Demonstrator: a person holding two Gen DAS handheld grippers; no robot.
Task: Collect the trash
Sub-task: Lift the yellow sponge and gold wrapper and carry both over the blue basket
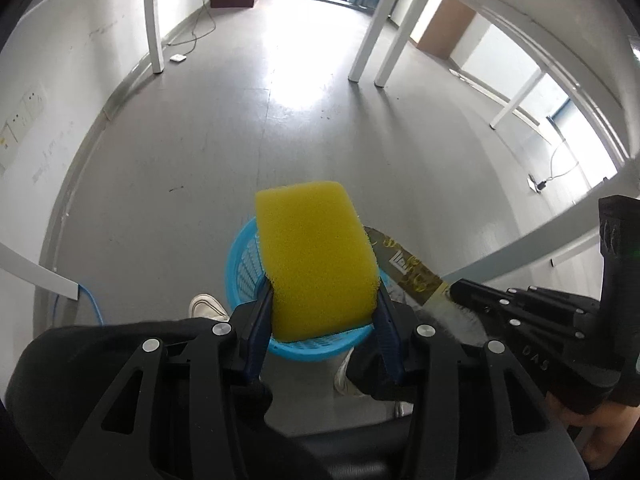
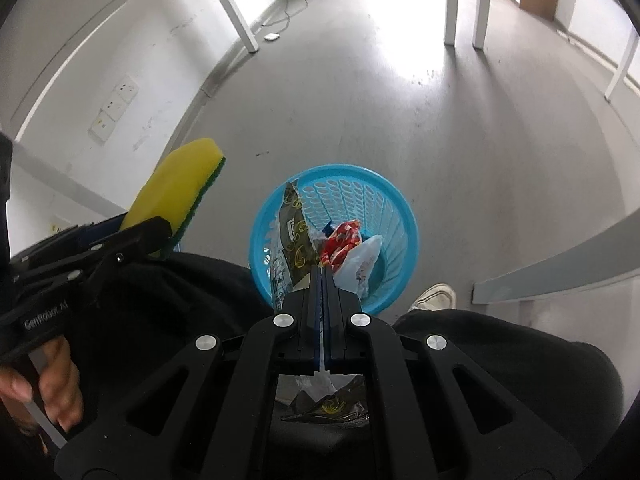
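The left hand-held gripper (image 1: 324, 312) clamps a yellow sponge (image 1: 316, 256) above the blue basket (image 2: 394, 200) on the floor. The right hand-held gripper (image 2: 322, 276) pinches a dark snack wrapper (image 2: 294, 236) reaching forward into that basket, beside 1 red wrapper (image 2: 340, 240).

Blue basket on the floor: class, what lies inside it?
Inside the blue basket lie a red wrapper and a pale plastic bag. The dark snack wrapper, clamped by the right gripper, hangs into it. The bottom is covered.
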